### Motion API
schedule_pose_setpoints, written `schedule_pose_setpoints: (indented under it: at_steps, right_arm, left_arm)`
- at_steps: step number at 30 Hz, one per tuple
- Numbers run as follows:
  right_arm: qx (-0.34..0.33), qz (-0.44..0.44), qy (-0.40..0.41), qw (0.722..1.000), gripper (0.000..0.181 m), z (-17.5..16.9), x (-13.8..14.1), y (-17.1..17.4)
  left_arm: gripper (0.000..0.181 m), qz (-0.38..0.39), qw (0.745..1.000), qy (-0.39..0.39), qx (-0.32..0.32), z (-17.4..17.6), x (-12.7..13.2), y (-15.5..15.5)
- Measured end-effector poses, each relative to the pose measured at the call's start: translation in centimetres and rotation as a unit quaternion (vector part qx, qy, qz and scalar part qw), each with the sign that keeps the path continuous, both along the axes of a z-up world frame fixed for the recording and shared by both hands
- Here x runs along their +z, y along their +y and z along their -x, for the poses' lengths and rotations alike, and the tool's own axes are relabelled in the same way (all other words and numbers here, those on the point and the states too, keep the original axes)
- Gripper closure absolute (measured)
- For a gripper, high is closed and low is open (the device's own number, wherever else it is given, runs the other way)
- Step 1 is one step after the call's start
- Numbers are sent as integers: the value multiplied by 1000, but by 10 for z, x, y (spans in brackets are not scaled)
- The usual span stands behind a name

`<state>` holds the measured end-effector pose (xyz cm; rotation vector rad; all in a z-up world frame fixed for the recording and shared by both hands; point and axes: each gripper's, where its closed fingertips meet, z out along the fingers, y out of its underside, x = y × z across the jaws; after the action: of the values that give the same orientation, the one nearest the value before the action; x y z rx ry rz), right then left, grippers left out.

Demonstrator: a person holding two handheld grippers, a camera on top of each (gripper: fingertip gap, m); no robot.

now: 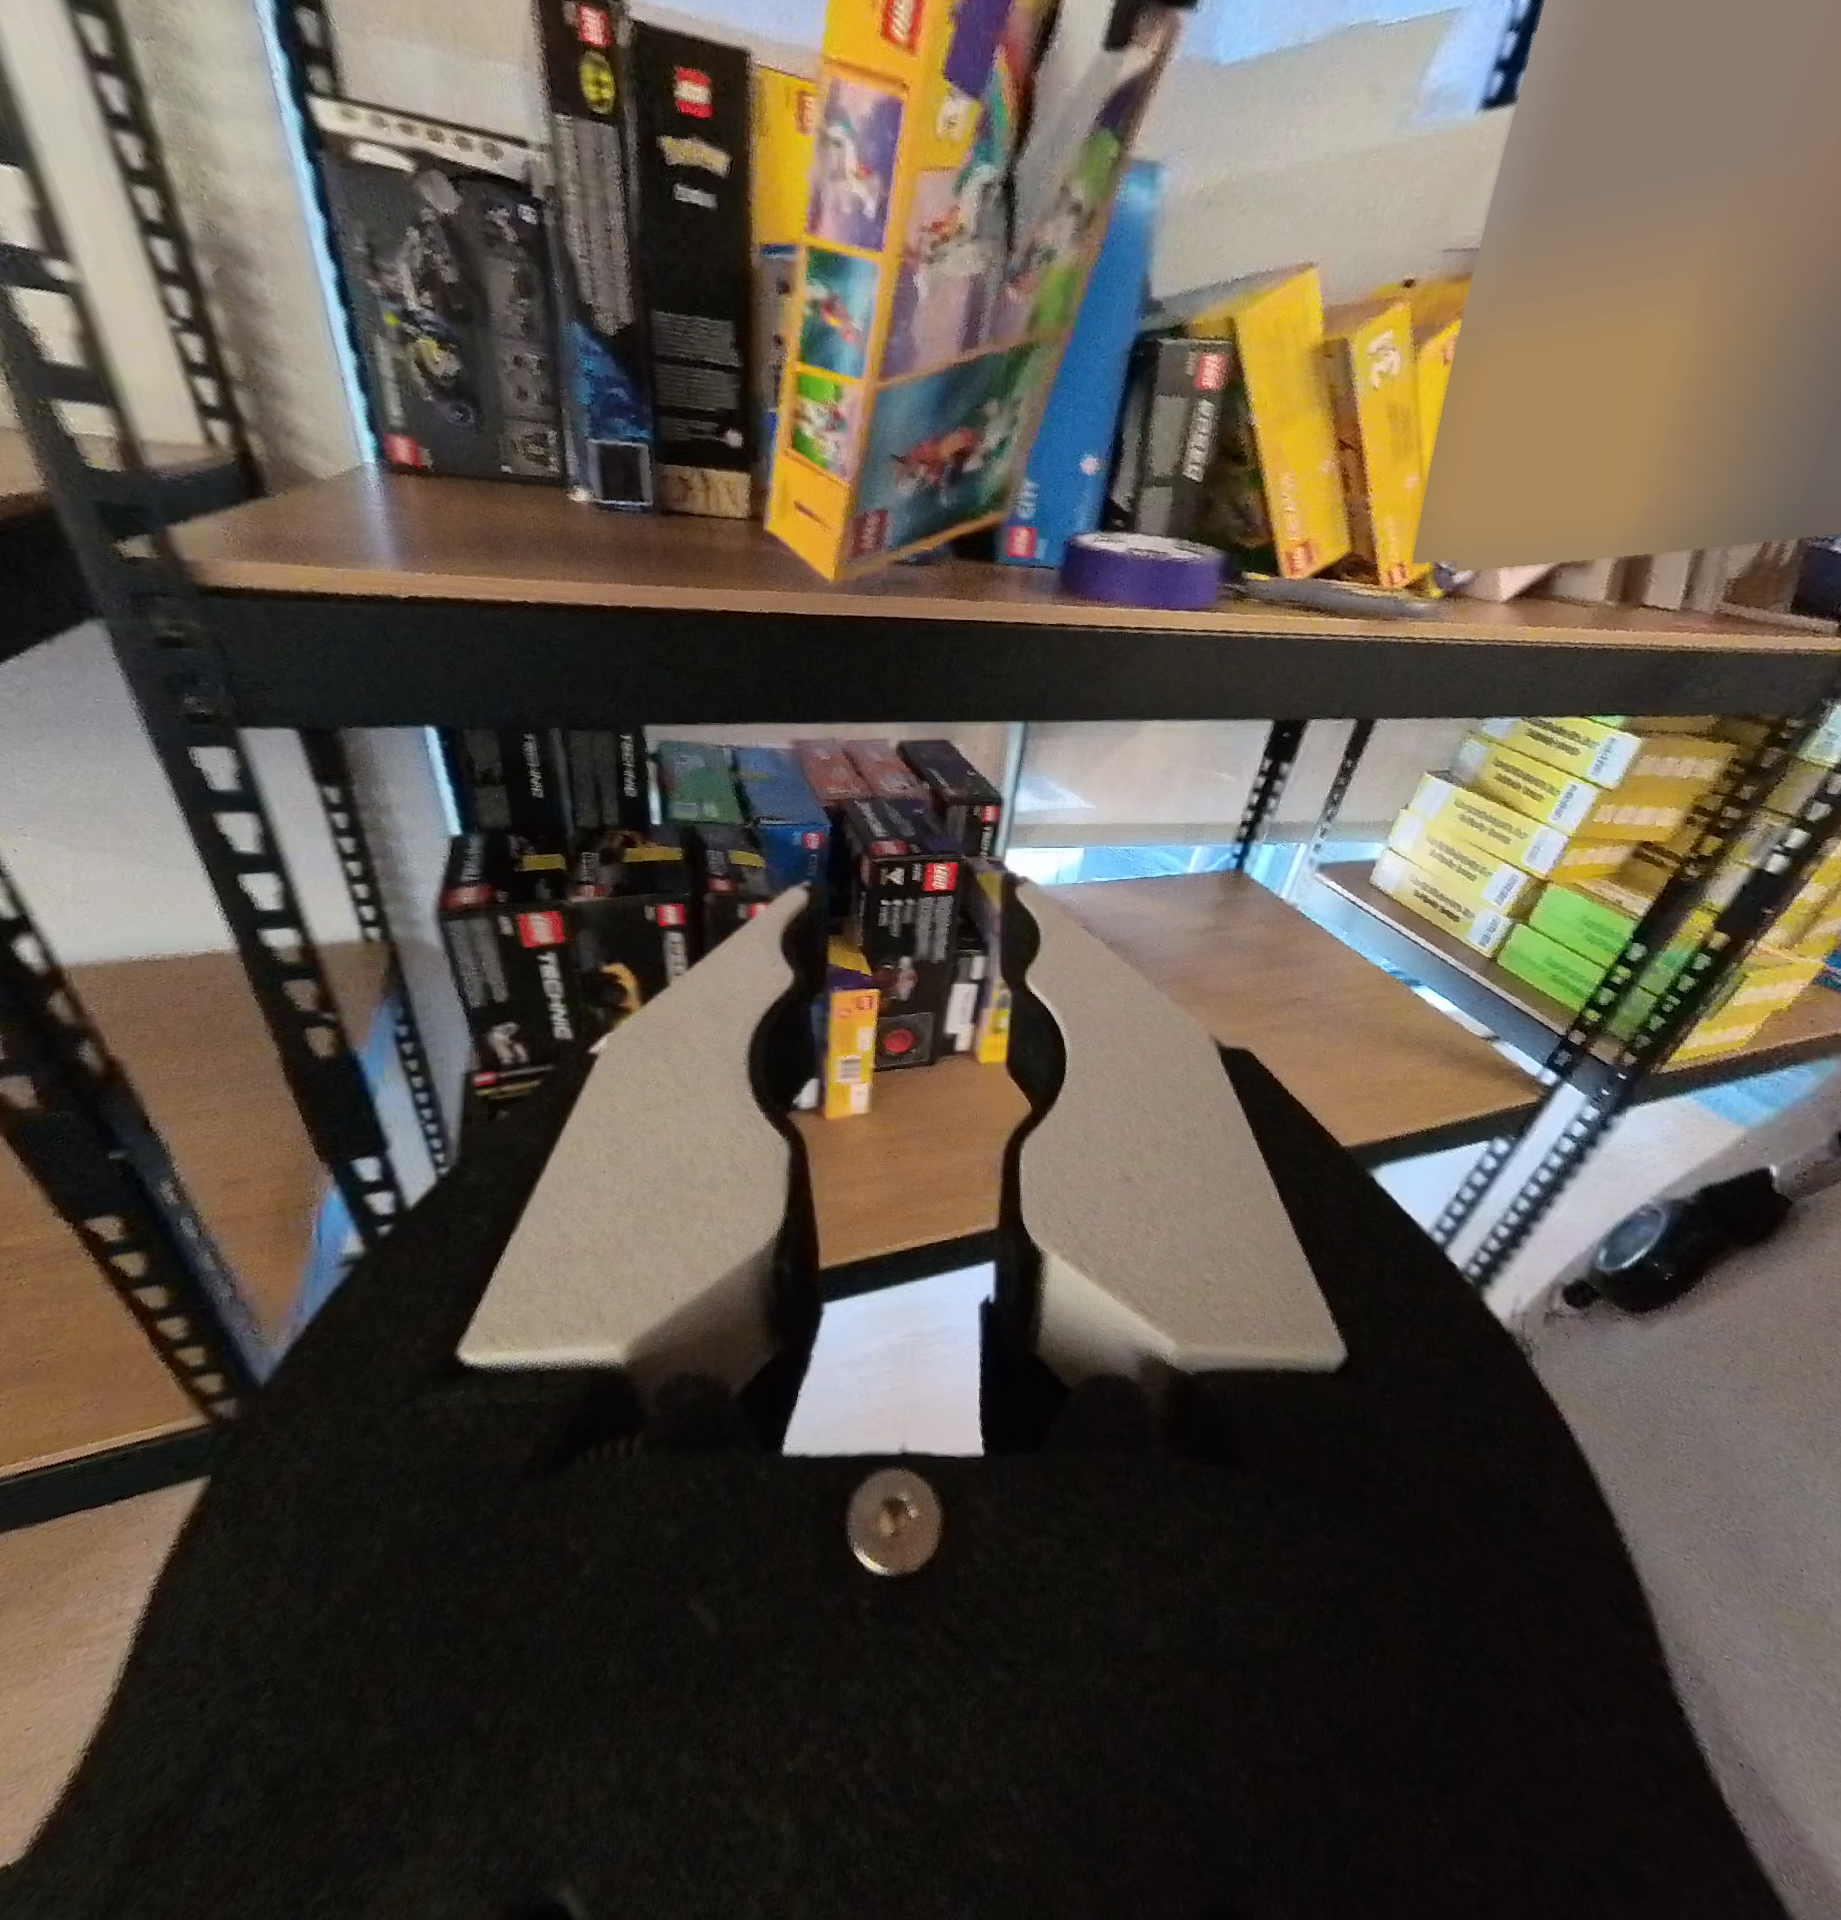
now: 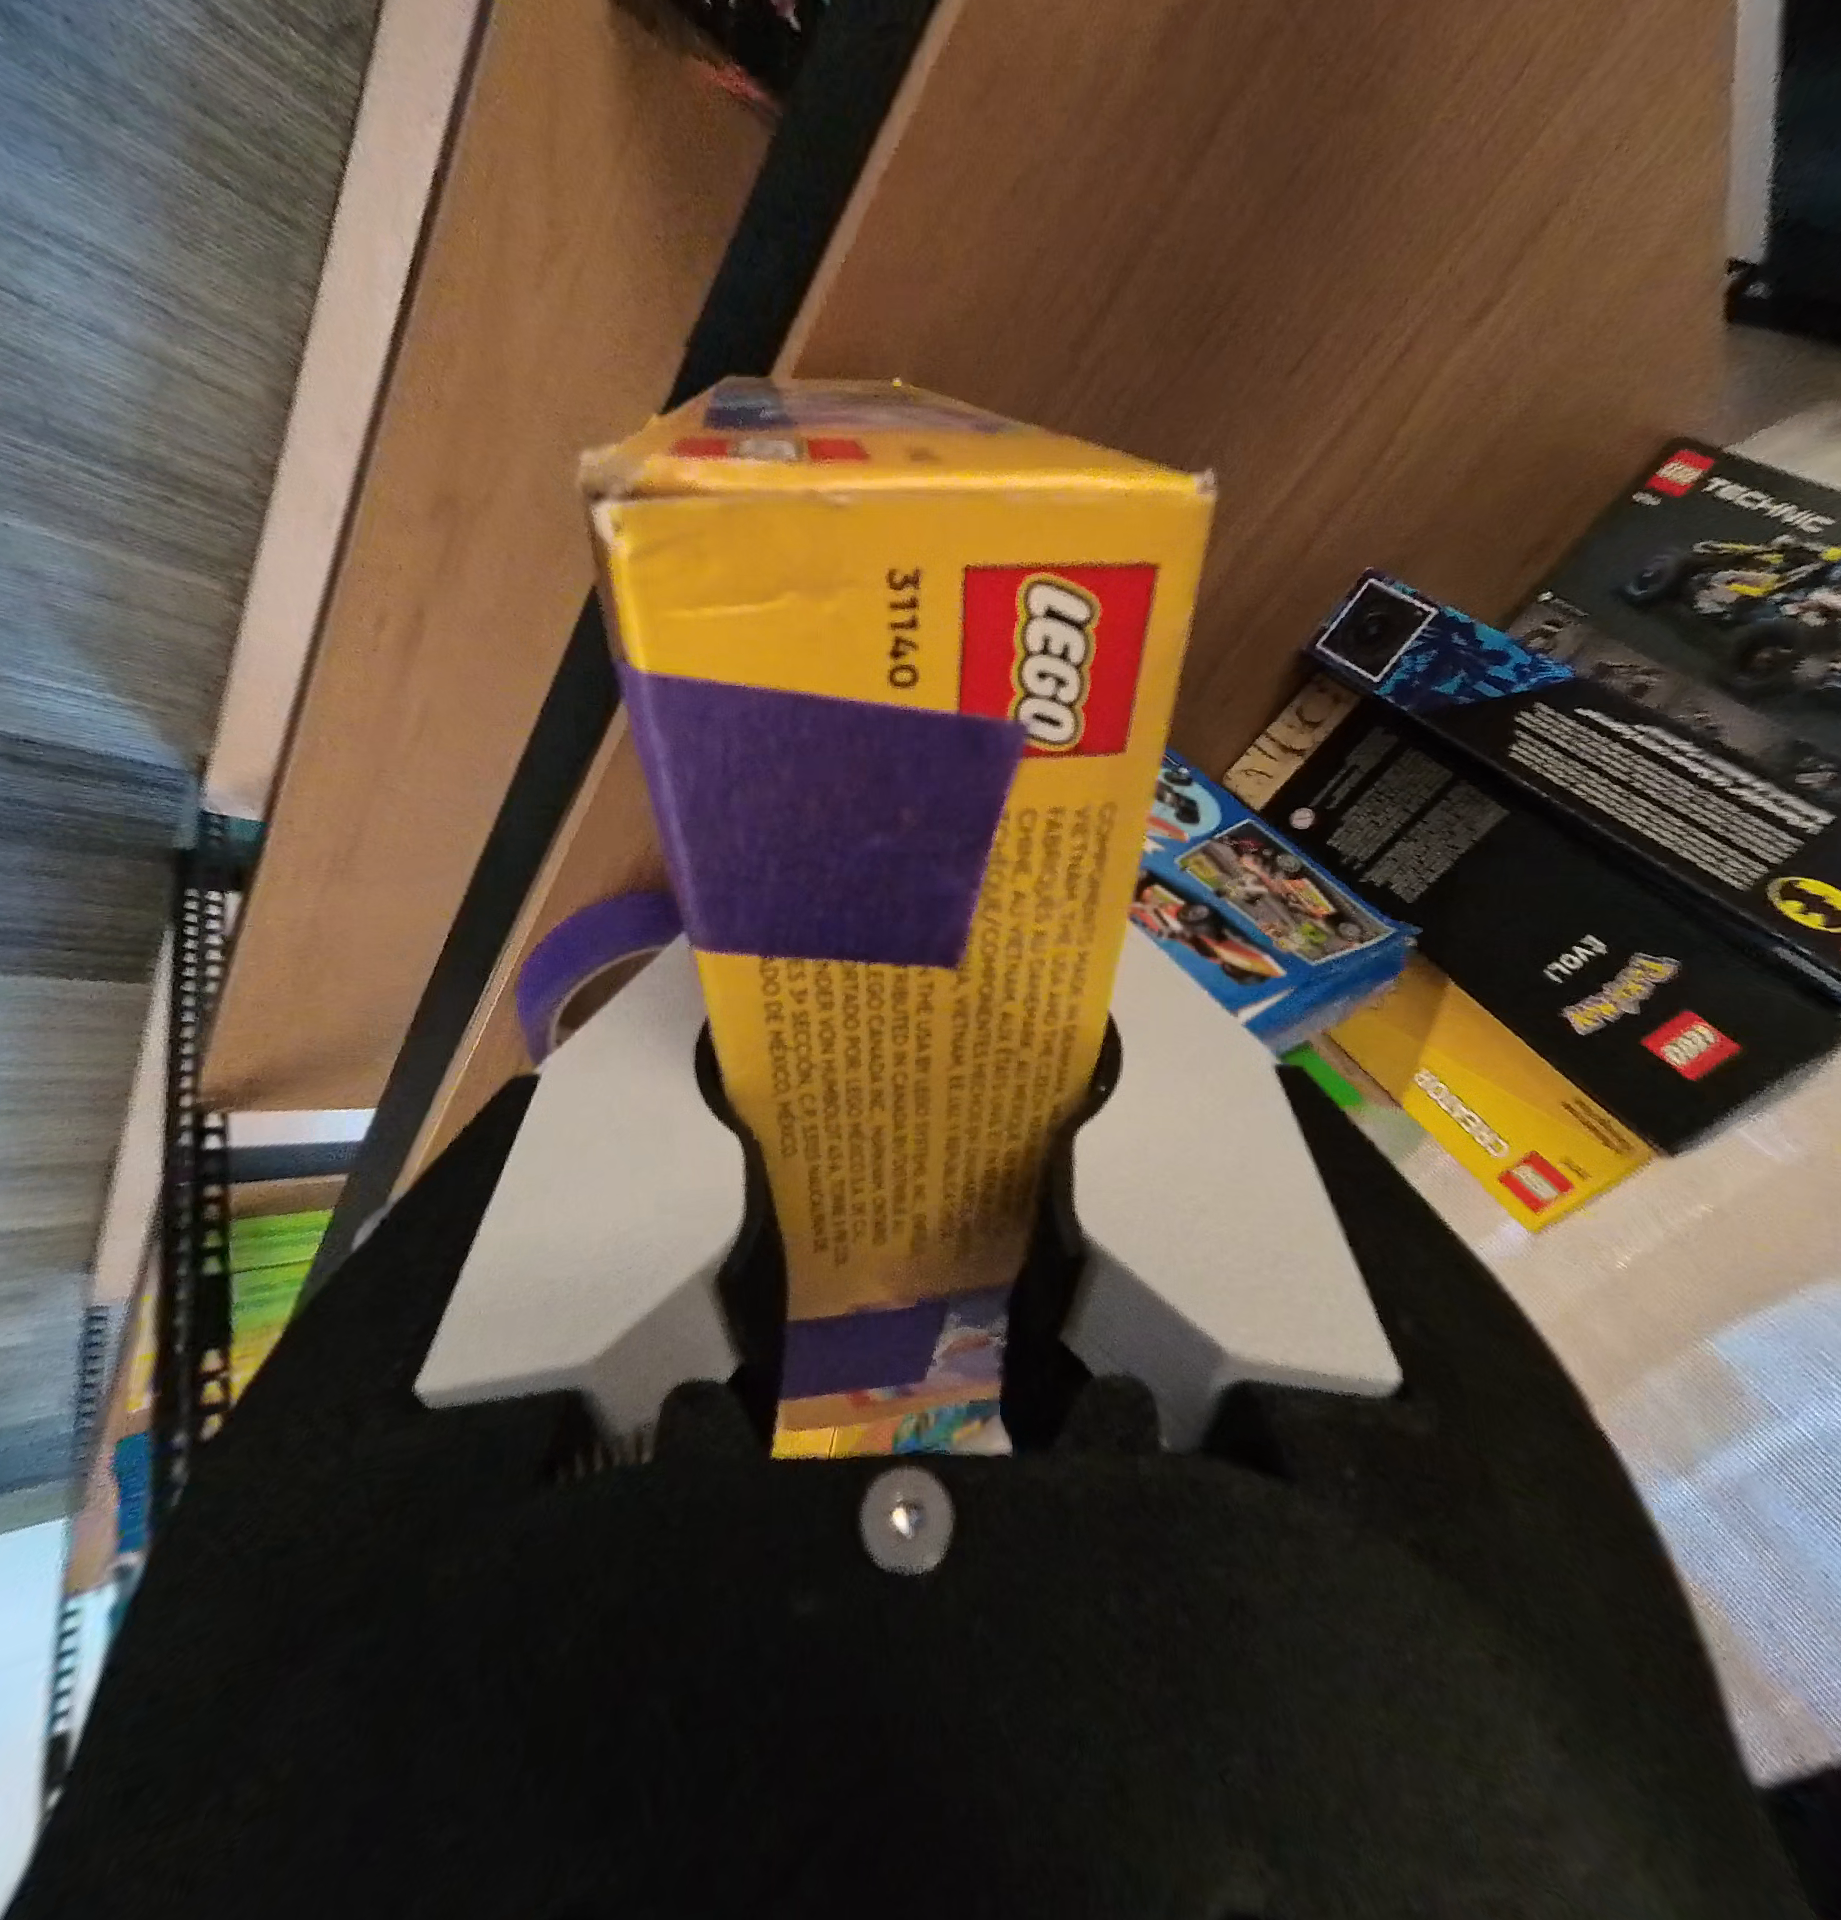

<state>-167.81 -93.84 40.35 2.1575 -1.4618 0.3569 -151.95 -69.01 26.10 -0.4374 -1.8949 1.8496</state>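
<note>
Nearest in the right wrist view, the right tongs [image 2: 900,1070] are seen clamped on a yellow toy box [image 2: 895,644], its narrow side gripped between the two pale fingers [image 2: 604,1174]. The box stands out along the fingers away from the camera. A strip of purple tape [image 2: 822,821] is stuck across its yellow face, and a second purple strip is seen low between the fingers. Just left of the box and behind it, a roll of purple tape [image 2: 583,956] is partly hidden. To the right, a blue box [image 2: 1280,914], a yellow box [image 2: 1498,1132] and several black boxes [image 2: 1581,862] are ranged side by side on a wooden shelf board [image 2: 1311,260]. The view is turned, so they appear to lie flat.

In the left wrist view, the left tongs [image 1: 911,904] are held partly open, and nothing is gripped between the fingers [image 1: 667,1143]. They are kept clear of the black metal shelf rack [image 1: 687,655]. Beyond the fingertips, on the lower shelf [image 1: 1259,997], a cluster of black, blue and yellow boxes [image 1: 895,935] is stacked. On the upper shelf [image 1: 480,551], the yellow toy box [image 1: 926,281] is seen tilted, its lower corner at the board. The purple tape roll [image 1: 1144,569] lies just right of it. Black boxes [image 1: 583,291] are stood upright to its left, and a blue box [image 1: 1082,384] and leaning yellow boxes [image 1: 1331,416] are found to its right. Farther right, a second rack is loaded with yellow and green boxes [image 1: 1550,862].
</note>
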Motion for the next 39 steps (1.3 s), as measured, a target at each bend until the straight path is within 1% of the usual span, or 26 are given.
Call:
schedule_pose_setpoints:
  at_steps: [3,6,9,12,14,16,18,21,23,25,27,29,32,35,39]
  right_arm:
    - [23,14,-10,1000,128,3,8,34]
    - [50,17,-29,998,128,-2,13,75]
    - [75,10,-49,996,128,-12,11,116]
    - [99,-11,-71,993,128,-27,-7,157]
    - [113,-30,-79,990,128,-38,-32,182]
    - [125,-51,-82,987,128,-49,-67,204]
    - [135,-69,-77,985,128,-59,-110,222]
    - [130,-98,-73,984,128,-67,-177,241]
    - [127,-108,-76,983,127,-67,-221,247]
    - [110,-126,-74,983,127,-59,-261,251]
    - [86,-148,-69,983,127,-45,-300,252]
    - [56,-163,-73,982,127,-26,-336,248]
    - [18,-172,-78,982,127,20,-386,230]
    - [-23,-168,-67,983,128,90,-428,198]
    - [-50,-146,-29,988,128,203,-467,136]
  left_arm:
    - [150,-16,1000,-2,-26,37,-5,25]
    - [150,-12,998,8,-57,65,3,45]
    - [149,2,997,9,-75,76,15,59]
    - [148,12,995,10,-97,77,25,74]
    - [148,14,994,6,-111,71,27,85]
    - [149,8,993,-1,-117,60,24,95]
    - [149,-8,992,-3,-124,46,15,107]
    - [149,-30,992,-5,-123,21,0,125]
    - [149,-38,994,-8,-107,3,-10,134]
    - [150,-44,996,-10,-82,-14,-17,140]
    - [150,-45,997,-9,-63,-23,-19,146]
    - [150,-37,999,-8,-39,-27,-15,149]
    - [150,-25,1000,4,-8,-22,-8,154]
    - [150,-29,999,3,26,-7,-10,159]
    - [150,-36,996,7,83,32,-18,166]
